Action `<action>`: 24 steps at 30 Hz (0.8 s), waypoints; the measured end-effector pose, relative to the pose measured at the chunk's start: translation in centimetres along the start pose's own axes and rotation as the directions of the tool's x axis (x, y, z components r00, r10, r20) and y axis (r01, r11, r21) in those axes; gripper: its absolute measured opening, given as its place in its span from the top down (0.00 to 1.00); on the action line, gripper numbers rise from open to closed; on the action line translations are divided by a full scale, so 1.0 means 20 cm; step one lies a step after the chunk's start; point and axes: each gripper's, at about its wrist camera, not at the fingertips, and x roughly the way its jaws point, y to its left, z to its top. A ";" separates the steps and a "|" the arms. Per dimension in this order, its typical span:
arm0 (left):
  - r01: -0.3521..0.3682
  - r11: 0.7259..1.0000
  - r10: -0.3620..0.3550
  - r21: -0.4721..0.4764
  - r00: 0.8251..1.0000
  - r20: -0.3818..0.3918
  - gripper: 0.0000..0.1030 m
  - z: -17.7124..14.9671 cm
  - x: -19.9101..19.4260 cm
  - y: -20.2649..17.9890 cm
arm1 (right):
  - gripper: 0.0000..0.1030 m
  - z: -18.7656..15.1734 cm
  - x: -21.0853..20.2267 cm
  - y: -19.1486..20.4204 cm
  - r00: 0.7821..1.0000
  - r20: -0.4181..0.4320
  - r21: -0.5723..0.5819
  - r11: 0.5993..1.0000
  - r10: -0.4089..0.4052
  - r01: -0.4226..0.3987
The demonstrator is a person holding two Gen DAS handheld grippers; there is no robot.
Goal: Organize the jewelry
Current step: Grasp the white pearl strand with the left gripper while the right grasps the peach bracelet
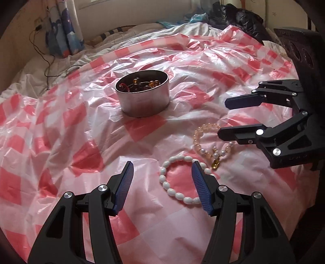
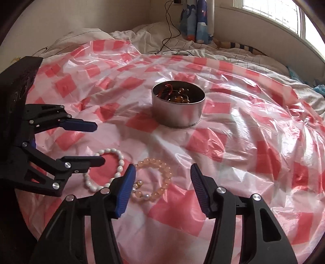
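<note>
A round metal tin (image 1: 143,99) (image 2: 177,112) holding amber and red beads sits on the pink checked plastic sheet (image 1: 71,130). A white bead bracelet (image 1: 172,193) (image 2: 119,158) and a pale amber bead bracelet (image 1: 203,130) (image 2: 162,174) with a pendant lie side by side nearer me. My left gripper (image 1: 162,168) (image 2: 100,143) is open and empty, its right finger over the white bracelet. My right gripper (image 2: 162,172) (image 1: 222,117) is open and empty, just above the amber bracelet.
The sheet covers a bed with rumpled white bedding (image 1: 34,69). A blue patterned curtain (image 2: 195,20) and a black cable (image 2: 168,30) are at the back wall. Dark clothes (image 1: 243,18) lie at the far side.
</note>
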 end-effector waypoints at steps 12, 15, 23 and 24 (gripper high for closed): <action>0.088 0.994 -0.092 -0.059 0.994 -0.066 0.76 0.01 0.14 0.01 | 0.79 -0.02 0.14 0.03 0.996 -0.094 0.021 1.000 -0.005 0.007; 0.100 0.993 -0.105 -0.063 0.992 -0.069 0.93 0.00 0.14 0.01 | 0.82 -0.02 0.14 0.04 0.995 -0.096 0.012 1.000 -0.022 0.023; 0.119 0.989 -0.123 -0.084 0.991 -0.048 0.94 0.00 0.13 0.02 | 0.92 -0.01 0.09 0.05 0.998 -0.046 -0.008 0.999 -0.045 0.045; 0.122 0.988 -0.127 -0.093 0.991 -0.042 0.94 0.00 0.12 0.03 | 0.92 -0.01 0.08 0.05 0.998 -0.034 -0.002 0.999 -0.043 0.043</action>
